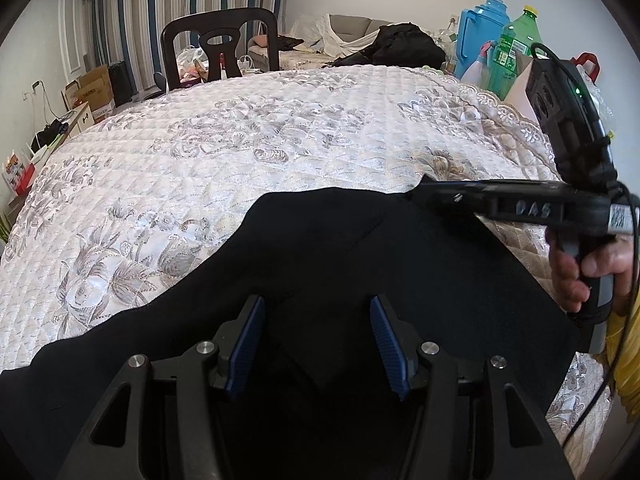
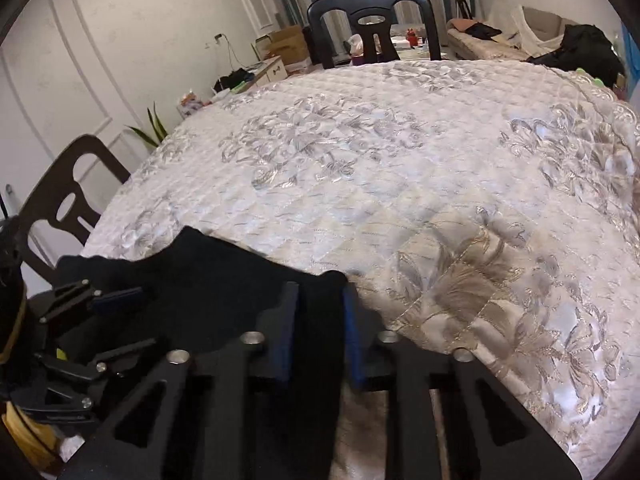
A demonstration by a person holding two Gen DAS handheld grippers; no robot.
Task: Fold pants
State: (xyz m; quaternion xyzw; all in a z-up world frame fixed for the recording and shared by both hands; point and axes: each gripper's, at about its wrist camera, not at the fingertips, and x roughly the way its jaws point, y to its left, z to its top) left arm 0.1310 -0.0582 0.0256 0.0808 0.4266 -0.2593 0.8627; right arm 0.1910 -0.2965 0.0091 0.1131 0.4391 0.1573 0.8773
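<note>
Black pants (image 1: 320, 264) lie on the quilted floral table cover (image 1: 240, 152) at the near edge. My left gripper (image 1: 317, 320) is open, its blue pads spread wide just above the black cloth. My right gripper (image 2: 320, 312) is shut on an edge of the pants (image 2: 208, 292), with the cloth pinched between its blue pads. The right gripper also shows in the left wrist view (image 1: 424, 190) at the pants' far right corner. The left gripper shows in the right wrist view (image 2: 116, 300) at the far left, over the cloth.
A dark chair (image 1: 220, 46) stands at the table's far side and another (image 2: 68, 204) at the left. Blue and green bottles (image 1: 500, 36) stand at the far right corner. Boxes (image 1: 92, 92) and a sofa (image 1: 352, 36) with clothes are beyond.
</note>
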